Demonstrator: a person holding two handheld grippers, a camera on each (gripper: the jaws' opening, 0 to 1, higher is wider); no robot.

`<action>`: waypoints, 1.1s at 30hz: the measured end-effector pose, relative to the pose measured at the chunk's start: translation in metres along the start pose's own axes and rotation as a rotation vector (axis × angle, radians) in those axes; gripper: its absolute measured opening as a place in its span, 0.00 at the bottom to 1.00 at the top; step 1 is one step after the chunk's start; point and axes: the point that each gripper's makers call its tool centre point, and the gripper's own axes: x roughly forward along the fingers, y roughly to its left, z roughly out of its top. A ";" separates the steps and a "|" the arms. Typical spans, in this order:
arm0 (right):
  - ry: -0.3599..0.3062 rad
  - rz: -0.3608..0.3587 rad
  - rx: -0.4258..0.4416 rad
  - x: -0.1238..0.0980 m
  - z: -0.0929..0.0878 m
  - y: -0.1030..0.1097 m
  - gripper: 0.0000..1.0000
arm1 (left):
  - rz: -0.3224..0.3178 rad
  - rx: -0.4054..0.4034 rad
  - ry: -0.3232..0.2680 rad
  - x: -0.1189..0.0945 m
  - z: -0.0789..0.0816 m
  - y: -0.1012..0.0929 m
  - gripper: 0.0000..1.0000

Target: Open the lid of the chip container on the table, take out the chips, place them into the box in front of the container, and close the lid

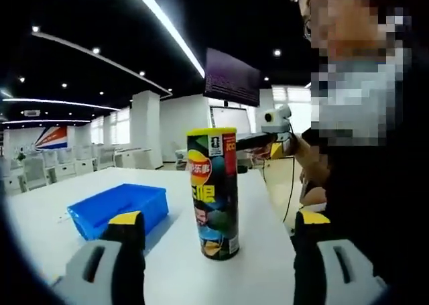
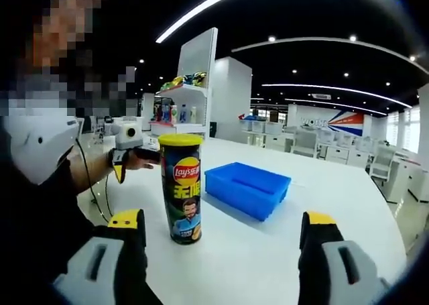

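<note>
Both grippers' jaws gape empty, chip container (image 1: 212,192) upright ahead between them, blue box (image 1: 120,210) beside it.

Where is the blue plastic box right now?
The blue plastic box sits on the white table, right of the tall yellow-lidded chip can in the right gripper view, left of it in the left gripper view.

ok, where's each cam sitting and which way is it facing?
Left gripper view: rides the left gripper, facing the chip can across the white table, blue box left of it; own open jaws, a person's hand behind.
Right gripper view: rides the right gripper, facing the can from the opposite side, box right; own open jaws.
Shared: can, box, table, other gripper behind the can.
</note>
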 end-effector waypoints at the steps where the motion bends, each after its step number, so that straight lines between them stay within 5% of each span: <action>1: 0.002 -0.001 0.003 0.000 -0.001 0.000 0.90 | -0.005 -0.002 -0.007 0.001 0.001 0.000 0.93; 33: 0.022 0.012 -0.006 -0.003 -0.005 0.005 0.90 | -0.078 -0.016 -0.026 0.040 0.000 -0.002 0.86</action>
